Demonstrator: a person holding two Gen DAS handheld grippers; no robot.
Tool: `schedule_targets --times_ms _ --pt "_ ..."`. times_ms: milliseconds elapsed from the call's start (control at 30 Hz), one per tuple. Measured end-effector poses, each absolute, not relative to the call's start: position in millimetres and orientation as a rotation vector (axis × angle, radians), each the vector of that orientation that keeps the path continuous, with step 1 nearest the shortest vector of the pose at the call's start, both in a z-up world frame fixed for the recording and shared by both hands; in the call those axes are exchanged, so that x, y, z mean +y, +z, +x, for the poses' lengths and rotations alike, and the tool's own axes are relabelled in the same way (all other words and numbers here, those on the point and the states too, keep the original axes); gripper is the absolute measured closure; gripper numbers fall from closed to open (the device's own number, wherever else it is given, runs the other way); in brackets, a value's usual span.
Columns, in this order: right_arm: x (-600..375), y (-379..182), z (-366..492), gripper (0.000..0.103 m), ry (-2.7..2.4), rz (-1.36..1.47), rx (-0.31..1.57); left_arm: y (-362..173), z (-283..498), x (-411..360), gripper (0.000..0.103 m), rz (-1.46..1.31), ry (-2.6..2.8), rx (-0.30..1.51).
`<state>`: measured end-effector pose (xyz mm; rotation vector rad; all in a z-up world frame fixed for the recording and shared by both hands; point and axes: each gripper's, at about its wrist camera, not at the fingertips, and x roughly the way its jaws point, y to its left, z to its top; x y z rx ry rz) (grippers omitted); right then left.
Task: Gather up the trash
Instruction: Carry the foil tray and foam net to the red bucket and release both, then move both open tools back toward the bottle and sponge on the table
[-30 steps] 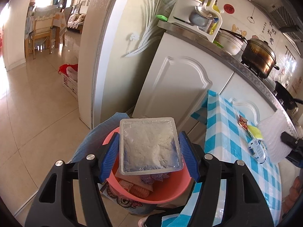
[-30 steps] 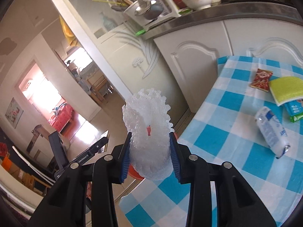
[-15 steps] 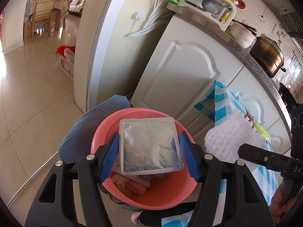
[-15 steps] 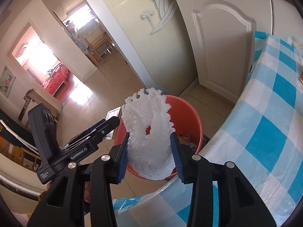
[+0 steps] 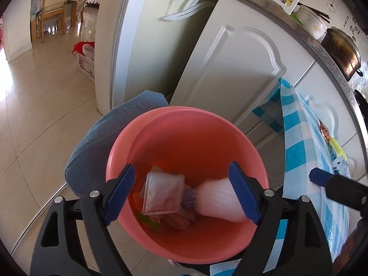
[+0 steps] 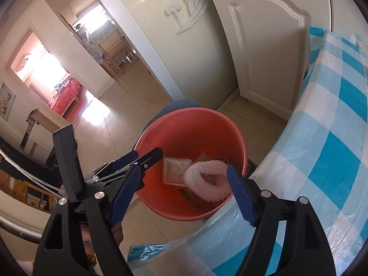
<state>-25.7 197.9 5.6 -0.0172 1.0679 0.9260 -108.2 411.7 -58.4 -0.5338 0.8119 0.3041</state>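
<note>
Dropping trash is the step in hand: beside the checked table (image 6: 333, 151), the pink bucket (image 5: 184, 119) now holds the clear square packet (image 5: 161, 195) and white foam net (image 6: 207, 184). Left gripper (image 5: 181, 193) and right gripper (image 6: 184, 191) have just been opening; jaws wide, gripping nothing. Next, probably fetching the table's remaining wrappers.

The floor (image 5: 34, 105) is shiny beige tile with bright sun on it. A white cupboard door (image 5: 232, 69) stands by a pale wall (image 6: 147, 11). Through a doorway sits a wooden chair (image 5: 53, 11). A pink room (image 6: 46, 73) glows far back.
</note>
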Motion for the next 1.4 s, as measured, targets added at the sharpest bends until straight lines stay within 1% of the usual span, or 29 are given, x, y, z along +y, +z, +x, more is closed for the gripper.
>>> schedule_targets --times_ms 133,233,333,467,833,1400 --pt "183 16 -28 0.022 0.906 0.011 1.011 -50 -114 412 0.016 -0.528 0.308 0.797" --pt "169 24 -33 0.022 0.889 0.019 0.962 -42 -120 412 0.015 -0.517 0.317 0.785" --pt "157 31 -39 0.015 0.865 0.022 0.91 -37 -127 412 0.015 -0.518 0.324 0.78" --pt "141 37 -47 0.014 0.829 0.005 0.869 -32 -132 409 0.014 -0.516 0.33 0.784" --pt "104 42 -69 0.013 0.755 -0.016 0.784 -11 -138 385 0.014 -0.473 0.297 0.771" --pt "25 45 -74 0.014 0.672 0.14 0.684 30 -134 321 0.014 -0.369 0.186 0.742"
